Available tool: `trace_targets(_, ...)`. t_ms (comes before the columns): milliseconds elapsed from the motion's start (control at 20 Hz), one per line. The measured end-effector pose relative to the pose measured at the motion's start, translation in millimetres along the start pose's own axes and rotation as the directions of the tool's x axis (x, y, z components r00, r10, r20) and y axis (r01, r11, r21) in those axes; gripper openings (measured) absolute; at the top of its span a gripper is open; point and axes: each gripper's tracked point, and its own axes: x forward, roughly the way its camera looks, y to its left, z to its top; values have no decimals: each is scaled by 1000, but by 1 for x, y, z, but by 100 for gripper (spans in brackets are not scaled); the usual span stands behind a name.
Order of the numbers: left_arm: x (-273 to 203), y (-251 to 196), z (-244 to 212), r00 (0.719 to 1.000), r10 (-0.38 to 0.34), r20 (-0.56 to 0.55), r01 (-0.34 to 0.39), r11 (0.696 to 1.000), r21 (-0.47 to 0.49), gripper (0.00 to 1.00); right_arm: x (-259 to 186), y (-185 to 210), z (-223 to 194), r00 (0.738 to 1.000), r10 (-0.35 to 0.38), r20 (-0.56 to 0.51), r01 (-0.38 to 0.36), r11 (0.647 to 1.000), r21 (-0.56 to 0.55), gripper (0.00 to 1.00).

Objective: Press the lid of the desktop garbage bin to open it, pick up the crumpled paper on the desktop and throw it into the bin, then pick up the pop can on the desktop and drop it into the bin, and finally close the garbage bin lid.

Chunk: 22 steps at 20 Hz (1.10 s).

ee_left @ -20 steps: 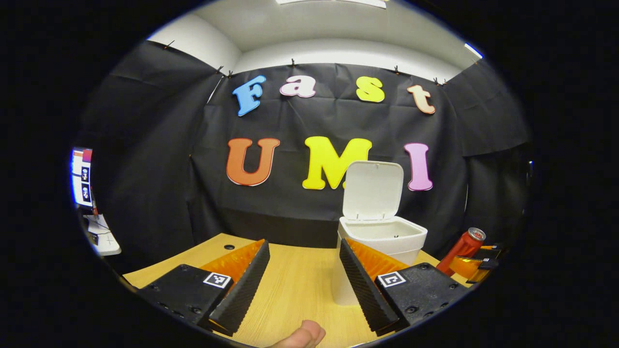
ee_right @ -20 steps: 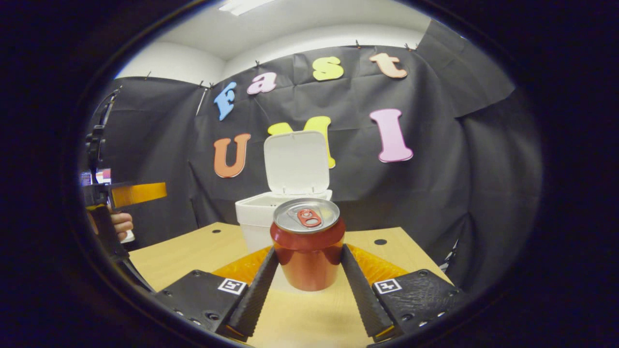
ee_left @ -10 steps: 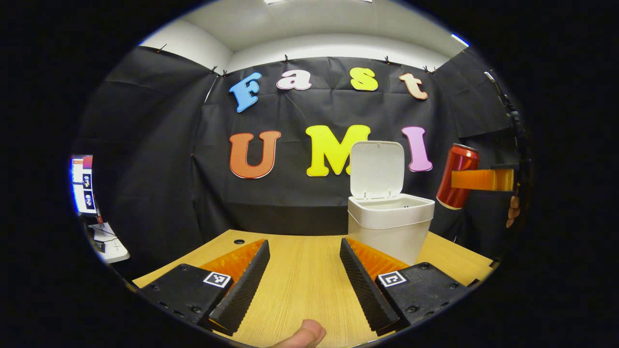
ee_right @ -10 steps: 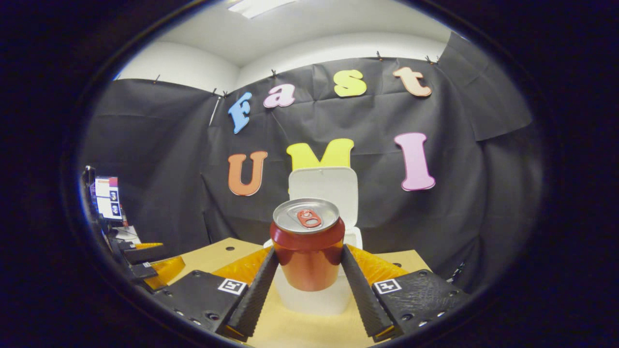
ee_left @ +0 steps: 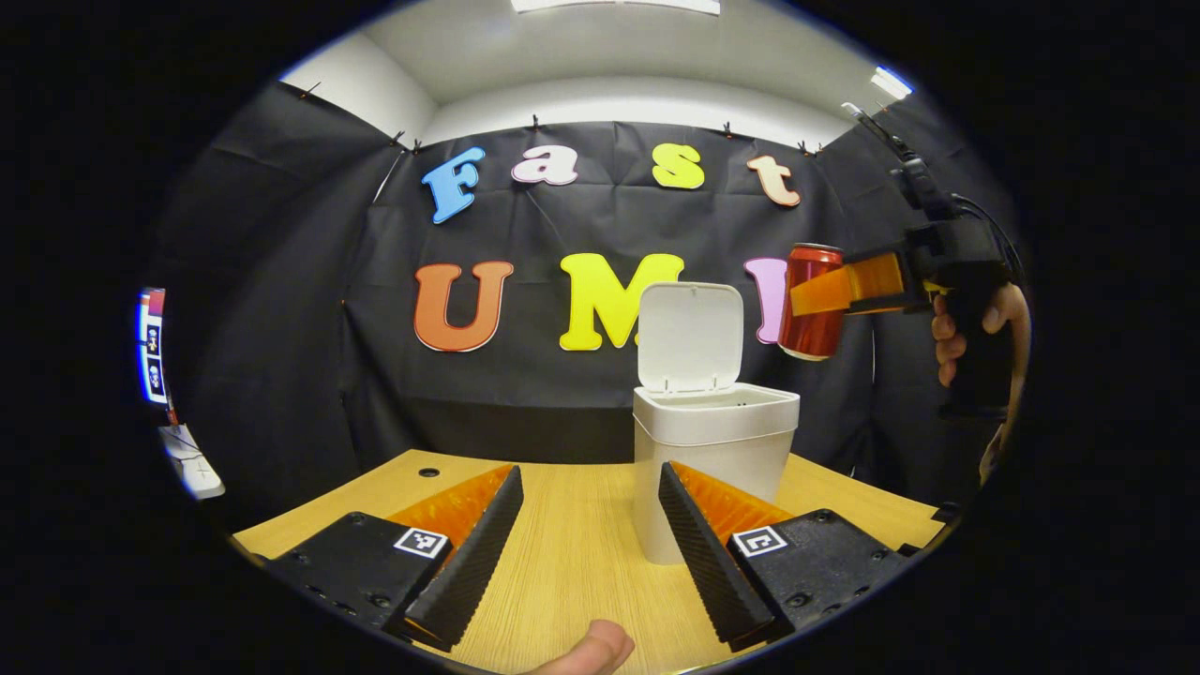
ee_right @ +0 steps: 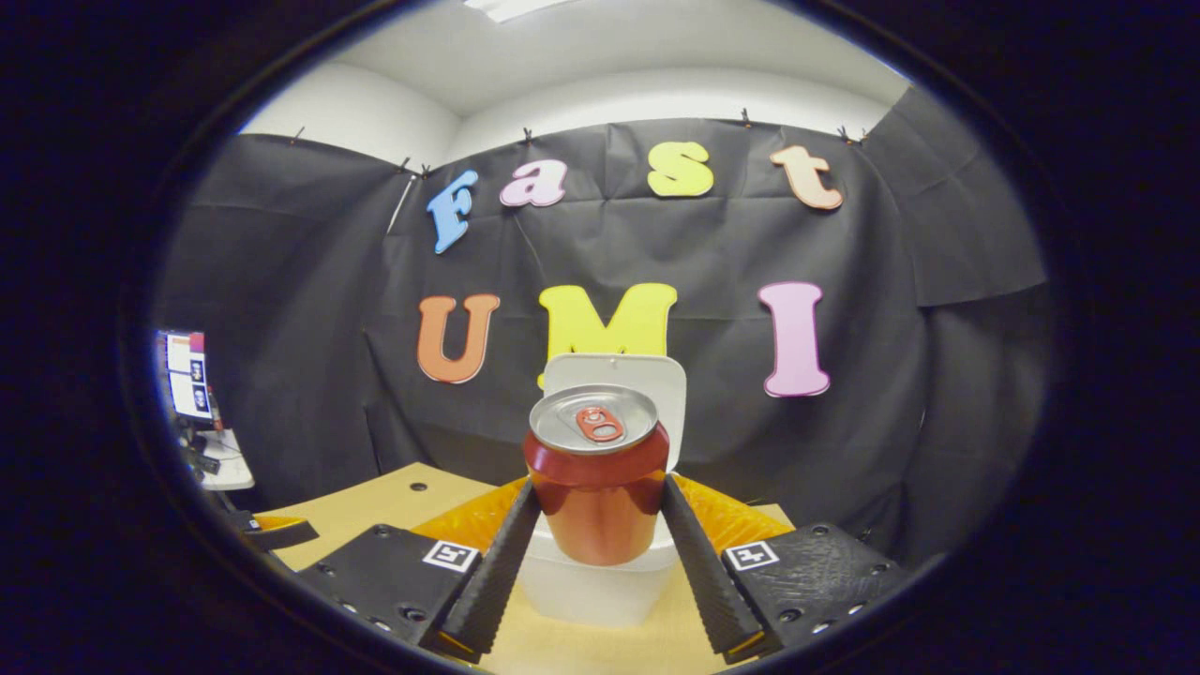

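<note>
Two views recorded the moment. In the left gripper view, the white garbage bin (ee_left: 714,450) stood on the wooden table (ee_left: 572,553), its lid (ee_left: 689,336) raised upright at the back and the mouth open. Up and to the right of the bin, well clear of the table, the red pop can (ee_left: 810,302) hung upright in the right gripper (ee_left: 825,291), which a hand (ee_left: 975,323) held by its dark handle. The table had a pale grain and a small round hole (ee_left: 429,472) near its far left corner; black cloth walled the booth, with a white ceiling above and a lit screen (ee_left: 150,345) at the far left. The left gripper (ee_left: 586,553) sat low over the table with its fingers (ee_left: 473,553) spread wide and nothing between them; a fingertip (ee_left: 591,649) showed at the bottom edge.

In the right gripper view, the pop can (ee_right: 597,473) filled the middle, its silver top and red pull tab facing up, the red body glossy. The garbage bin (ee_right: 600,586) lay directly behind and below it, the lid (ee_right: 619,384) rising behind the can's top. The table (ee_right: 375,506) ran off to the left, with the screen (ee_right: 187,373) beyond it. The right gripper (ee_right: 597,544) was clenched on the can, both fingers (ee_right: 497,572) pressing its sides.
</note>
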Motion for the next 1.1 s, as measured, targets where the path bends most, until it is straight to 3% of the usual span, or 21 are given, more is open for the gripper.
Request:
trace_targets(400, 1, 17, -7, 1000, 13, -28, -14, 1000, -27, 94, 85, 40, 8, 997, -14, -81, 9, 998, -62, 80)
trace_targets(500, 3, 26, -9, 999, 25, -35, -25, 999, -25, 94, 113, 45, 14, 997, -56, -59, 50, 995, -90, 80)
trace_targets(650, 8, 36, -18, 997, 42, -63, -45, 998, -47, 94, 152, 39, 17, 990, -134, -41, 129, 986, -110, 80)
trace_targets(1100, 12, 41, -29, 993, 33, -111, -39, 998, -57, 94, 222, -13, -25, 938, -290, -191, 272, 956, -113, 80)
